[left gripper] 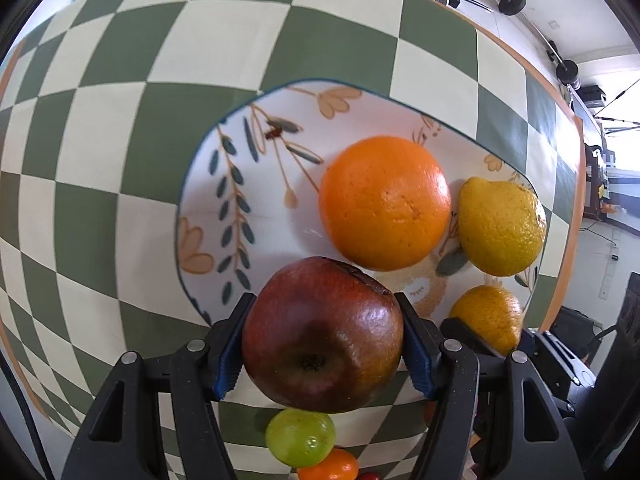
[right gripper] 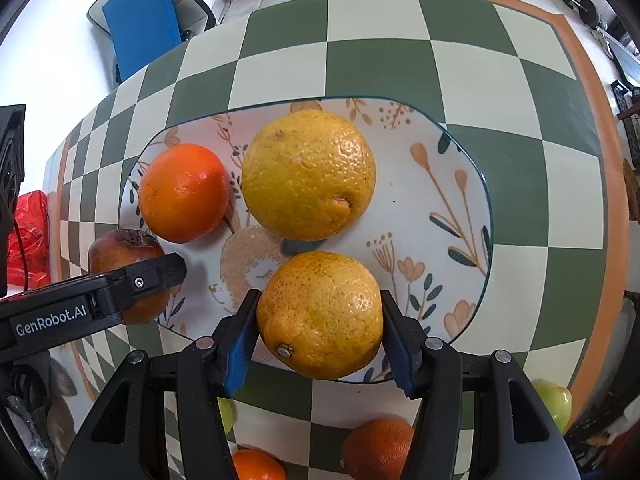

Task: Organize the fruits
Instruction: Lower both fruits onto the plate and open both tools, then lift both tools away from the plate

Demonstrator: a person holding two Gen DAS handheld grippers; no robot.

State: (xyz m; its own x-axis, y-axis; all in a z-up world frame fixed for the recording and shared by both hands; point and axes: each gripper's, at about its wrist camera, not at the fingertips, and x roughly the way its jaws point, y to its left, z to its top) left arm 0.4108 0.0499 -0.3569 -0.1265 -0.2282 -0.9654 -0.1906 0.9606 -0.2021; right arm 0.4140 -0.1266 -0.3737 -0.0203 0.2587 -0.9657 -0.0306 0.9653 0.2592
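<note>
On the checkered table [left gripper: 120, 120], left tongs [left gripper: 324, 336] gripped the apple [left gripper: 320, 336], right tongs [right gripper: 318, 320] the yellow orange [right gripper: 320, 312]; best lowered onto bare plate [right gripper: 448, 184] at frame centre before releasing

Dark red apple [left gripper: 322, 334] and yellow-orange citrus [right gripper: 320, 314] held, seemingly above floral plate [right gripper: 460, 168].

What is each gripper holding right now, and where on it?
Left gripper clamps the red apple across its sides. Right gripper clamps a yellow-orange citrus across its sides, stem end toward camera.
</note>
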